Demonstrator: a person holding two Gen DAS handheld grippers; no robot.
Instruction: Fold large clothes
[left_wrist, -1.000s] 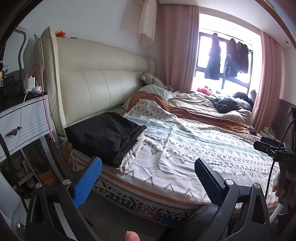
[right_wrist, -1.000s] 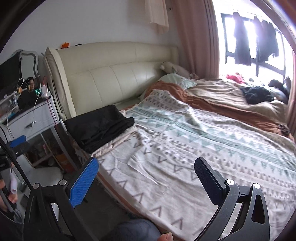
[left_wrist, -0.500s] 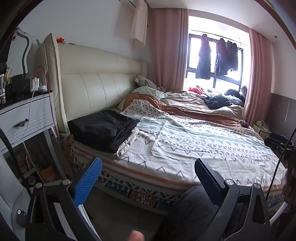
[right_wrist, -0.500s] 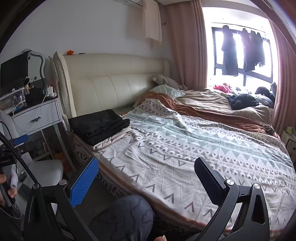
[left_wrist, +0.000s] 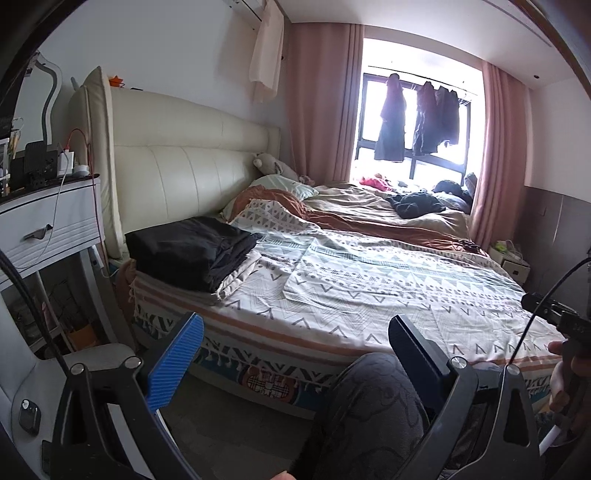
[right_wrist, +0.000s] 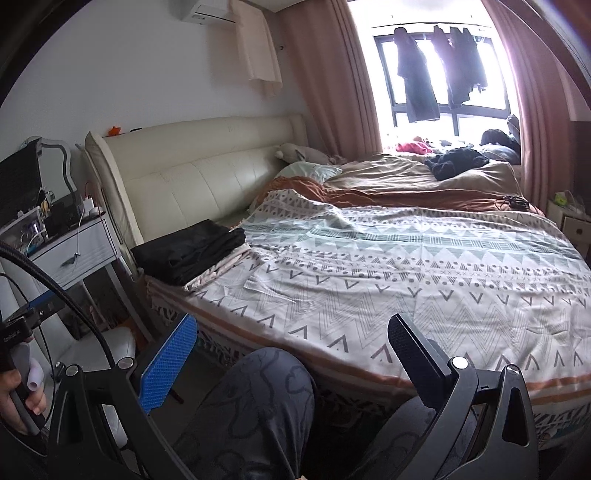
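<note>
A folded black garment (left_wrist: 192, 249) lies on the near-left corner of the bed, by the headboard; it also shows in the right wrist view (right_wrist: 190, 249). My left gripper (left_wrist: 295, 354) is open and empty, held off the bed's near edge above the person's knee (left_wrist: 373, 406). My right gripper (right_wrist: 291, 350) is open and empty too, off the bed's near edge above the knee (right_wrist: 255, 398). Another dark garment (left_wrist: 415, 205) lies crumpled at the far side of the bed near the window, also in the right wrist view (right_wrist: 456, 164).
A patterned quilt (left_wrist: 369, 280) covers the bed, with a brown blanket (left_wrist: 369, 218) behind it. A white nightstand (left_wrist: 44, 225) with cables stands at the left. A chair (right_wrist: 110, 343) stands beside the bed. Clothes (left_wrist: 417, 125) hang at the window. A small cabinet (left_wrist: 511, 262) stands at the right.
Both grippers have pulled back and away from the bed, so more of the room and the person's knee show. The black garment lies as before. Both grippers stay open.
</note>
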